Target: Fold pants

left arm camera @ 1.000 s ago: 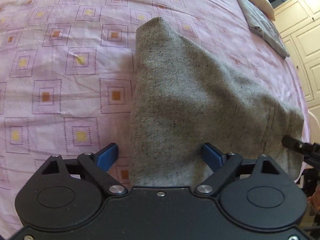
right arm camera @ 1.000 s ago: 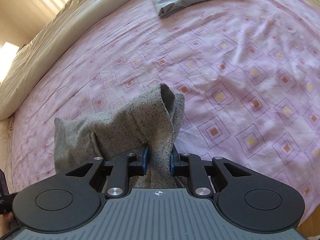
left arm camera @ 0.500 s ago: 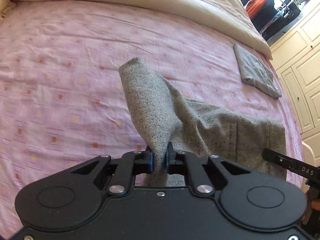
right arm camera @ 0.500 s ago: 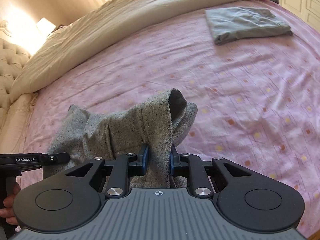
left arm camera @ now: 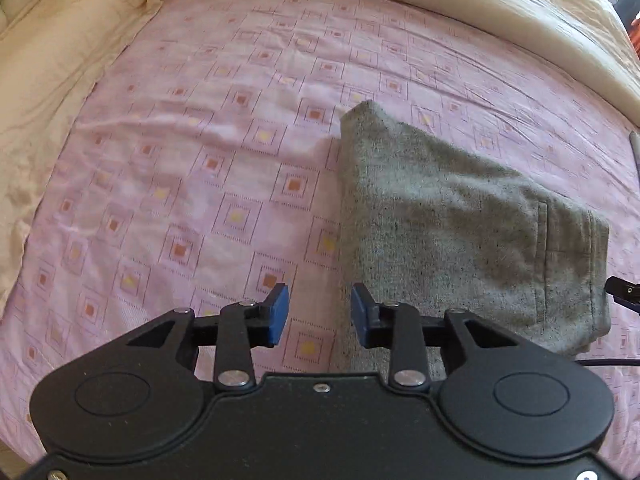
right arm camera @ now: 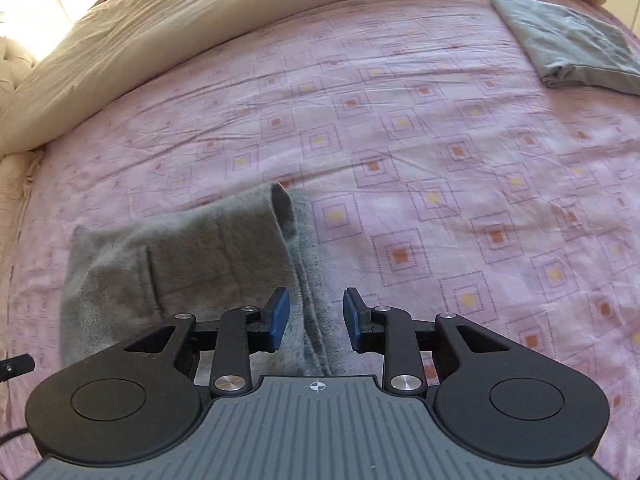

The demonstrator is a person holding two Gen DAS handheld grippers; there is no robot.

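Presently, reading from the left, with every place given relative to the pants:

Cream duvet (left arm camera: 60, 92): lying bunched well beyond the pants' left edge and along their far side.

Pink bedsheet (left arm camera: 200, 184): carrying the pants, bare on their left and right.

Left gripper (left arm camera: 319, 314): hanging over the pants' near-left edge; its jaws have just been opening and are now standing apart, with only that edge showing in the gap and neither blue pad pressing on it.

Pants (left arm camera: 440, 232): lying folded and flat as a grey block, with the left corner reaching furthest away and the pocket seam sitting toward the right end; the long axis is running across from one gripper to the other.

Right gripper (right arm camera: 316, 318): hanging over the pants' (right arm camera: 192, 256) near-right end; its jaws have likewise just been opening and are standing parted, the cloth lying loose between them, nothing pinched.

Folded grey garment (right arm camera: 568, 40): resting well apart, beyond the pants on the far right.

Relation governing the coming move: each gripper is sitting at its own end of the long axis, about equally near, so a further fold would probably be bringing one end across toward the other.
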